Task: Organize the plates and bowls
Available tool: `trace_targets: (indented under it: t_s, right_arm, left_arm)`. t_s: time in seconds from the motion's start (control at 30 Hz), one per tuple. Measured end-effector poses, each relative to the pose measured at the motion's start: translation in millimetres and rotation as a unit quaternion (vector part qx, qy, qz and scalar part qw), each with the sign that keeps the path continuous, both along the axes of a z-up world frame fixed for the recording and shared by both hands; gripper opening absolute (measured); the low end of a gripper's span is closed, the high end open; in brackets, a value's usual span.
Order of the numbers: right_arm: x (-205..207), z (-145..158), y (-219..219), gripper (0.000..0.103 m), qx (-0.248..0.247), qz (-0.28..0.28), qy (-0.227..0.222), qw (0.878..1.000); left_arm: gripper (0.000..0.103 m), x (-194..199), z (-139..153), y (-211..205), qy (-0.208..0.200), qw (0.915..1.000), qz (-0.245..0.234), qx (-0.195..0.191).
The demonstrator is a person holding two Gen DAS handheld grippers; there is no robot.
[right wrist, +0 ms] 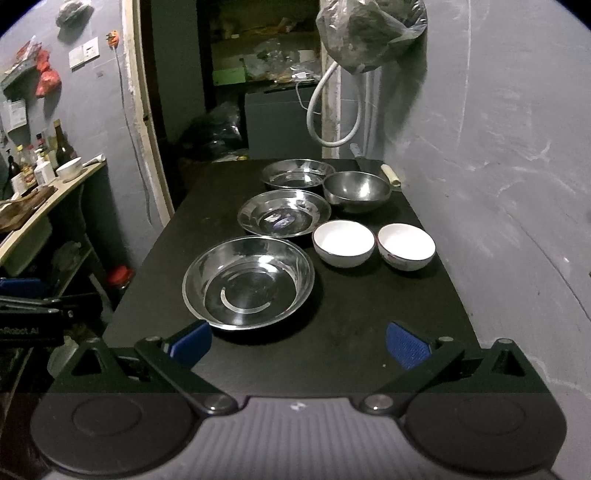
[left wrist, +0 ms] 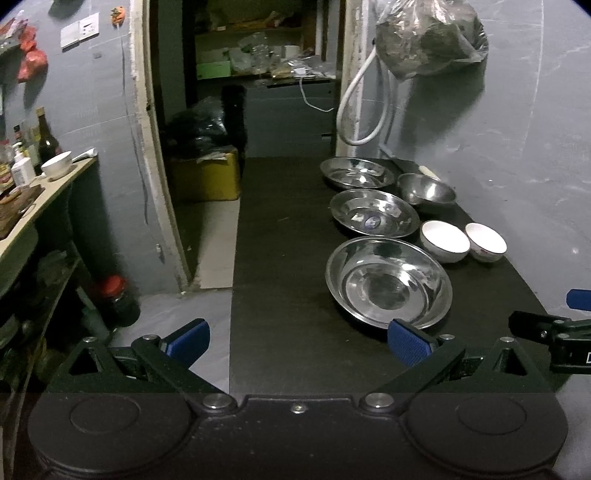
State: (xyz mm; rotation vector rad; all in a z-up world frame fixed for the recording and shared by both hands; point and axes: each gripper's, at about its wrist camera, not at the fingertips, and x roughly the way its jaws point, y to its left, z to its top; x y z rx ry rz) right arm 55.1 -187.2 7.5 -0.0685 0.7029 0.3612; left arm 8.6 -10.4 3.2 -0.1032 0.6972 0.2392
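Note:
On a black table (right wrist: pixel 351 332) stand three steel plates in a row: near (right wrist: pixel 248 282), middle (right wrist: pixel 283 213), far (right wrist: pixel 297 172). A deep steel bowl (right wrist: pixel 356 191) sits at the back right. Two white bowls (right wrist: pixel 343 243) (right wrist: pixel 405 246) stand side by side right of the middle plate. My right gripper (right wrist: pixel 298 345) hangs open over the table's near end, just short of the near plate. My left gripper (left wrist: pixel 298 341) is open too, at the table's left front, with the near plate (left wrist: pixel 388 282) by its right finger. The right gripper shows at that view's right edge (left wrist: pixel 554 332).
A grey wall runs along the table's right side. A plastic bag (right wrist: pixel 369 29) and a white hose (right wrist: pixel 332 107) hang at the back. A knife with a pale handle (right wrist: pixel 389 173) lies behind the deep bowl. A shelf with bottles and a white bowl (right wrist: pixel 68 168) stands at left; a red-lidded jar (left wrist: pixel 114 299) sits on the floor.

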Motion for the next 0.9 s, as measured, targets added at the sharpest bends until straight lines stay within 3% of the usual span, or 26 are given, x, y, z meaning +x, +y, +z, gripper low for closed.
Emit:
trace_targets:
  t_s: [0.5, 0.7, 0.9]
  right_arm:
    - [29.2, 0.7, -1.0, 0.103, 0.009, 0.009, -0.003, 1.0]
    - [44.5, -0.1, 16.2, 0.103, 0.005, -0.009, -0.005, 1.0]
    - [70.7, -0.8, 44.4, 0.103, 0.001, -0.057, -0.005, 0.998]
  left_arm:
    - [0.102, 15.5, 7.6, 1.5, 0.001, 0.9997, 0.025, 0.008]
    - [0.102, 40.7, 4.0, 24.9, 0.002, 1.0, 0.005, 0.004]
    - [0.102, 92.6, -5.6, 66.4, 0.004, 0.9991, -0.041, -0.011]
